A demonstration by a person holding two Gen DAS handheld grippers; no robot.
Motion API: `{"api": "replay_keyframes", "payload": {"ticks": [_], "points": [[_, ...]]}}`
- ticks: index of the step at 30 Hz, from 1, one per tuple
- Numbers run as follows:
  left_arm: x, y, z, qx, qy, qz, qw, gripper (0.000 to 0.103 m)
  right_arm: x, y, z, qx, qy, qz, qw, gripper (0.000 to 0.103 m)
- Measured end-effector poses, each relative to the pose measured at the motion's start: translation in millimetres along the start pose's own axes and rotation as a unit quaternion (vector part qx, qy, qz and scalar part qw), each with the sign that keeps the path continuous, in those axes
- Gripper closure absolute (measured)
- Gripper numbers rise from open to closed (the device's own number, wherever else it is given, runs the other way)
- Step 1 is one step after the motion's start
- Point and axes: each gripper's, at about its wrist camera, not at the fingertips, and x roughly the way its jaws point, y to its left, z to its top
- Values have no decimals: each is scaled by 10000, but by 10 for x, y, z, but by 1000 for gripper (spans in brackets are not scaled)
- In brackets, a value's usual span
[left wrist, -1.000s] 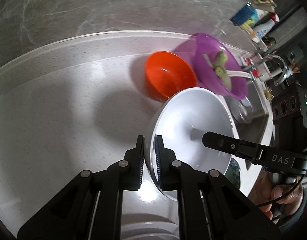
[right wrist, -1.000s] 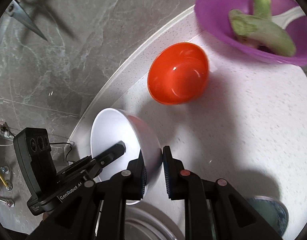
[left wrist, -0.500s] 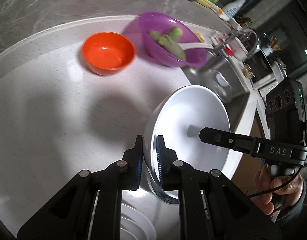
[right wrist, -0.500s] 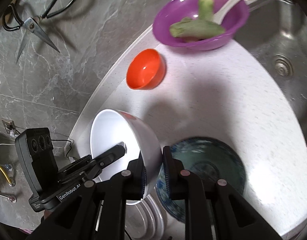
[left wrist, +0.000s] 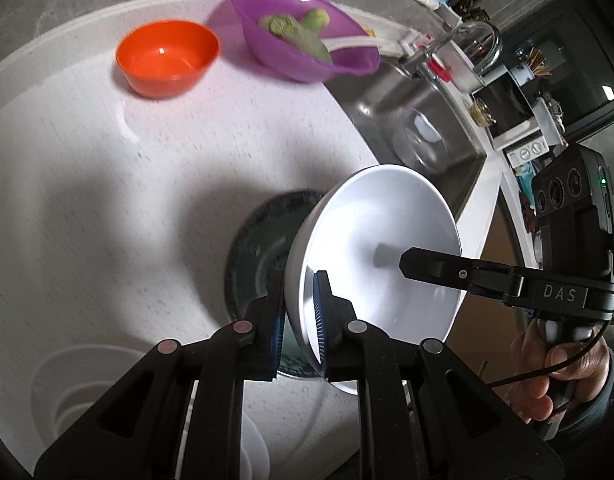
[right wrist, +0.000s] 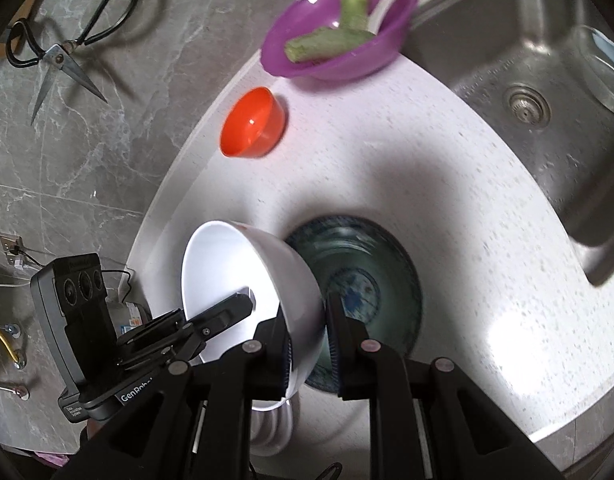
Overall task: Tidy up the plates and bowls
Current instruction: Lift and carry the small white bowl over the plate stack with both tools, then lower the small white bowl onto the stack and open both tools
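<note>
A white bowl (left wrist: 379, 248) is held in the air between both grippers, tilted on its side. My left gripper (left wrist: 299, 320) is shut on its near rim. My right gripper (right wrist: 309, 336) is shut on the opposite rim, with one finger (left wrist: 435, 268) inside the bowl. The white bowl (right wrist: 243, 276) hangs just above a dark blue-green bowl (right wrist: 367, 272) on the white counter; that dark bowl (left wrist: 259, 248) shows behind the white one in the left wrist view. White plates (left wrist: 87, 396) are stacked at the near left.
An orange bowl (left wrist: 167, 58) and a purple bowl (left wrist: 303, 48) with green vegetables and a white spoon stand at the counter's far side. A steel sink (right wrist: 527, 80) lies to the right, holding a glass bowl (left wrist: 423, 140). Scissors (right wrist: 63, 48) hang on the wall.
Both grippers have carried the white bowl back from the orange bowl and towards the sink side. The dark blue-green bowl has come into view beneath it.
</note>
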Motion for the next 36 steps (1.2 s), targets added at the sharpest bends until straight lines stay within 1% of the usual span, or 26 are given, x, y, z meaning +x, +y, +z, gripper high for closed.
{"api": "replay_keyframes", "payload": {"ticks": [6, 11, 19, 28, 33, 36], "points": [[271, 11, -174, 0, 242, 77, 9997, 91, 116, -221, -93, 175, 188, -130, 9996, 85], [441, 35, -202, 2, 350, 192, 9992, 91, 222, -345, -87, 261, 270, -177, 9991, 85], [634, 107, -181, -30, 447, 416, 9981, 91, 359, -376, -23, 200, 388, -312, 9986, 86], [687, 101, -96, -45, 411, 486, 9980, 91, 418, -242, 17, -244, 374, -829, 9956, 89], [691, 68, -83, -51, 389, 491, 9980, 90, 465, -130, -4, -660, 354, -1319, 9884, 92], [681, 74, -93, -72, 378, 449, 9983, 88, 493, -88, -9, -852, 363, -1543, 9837, 94]]}}
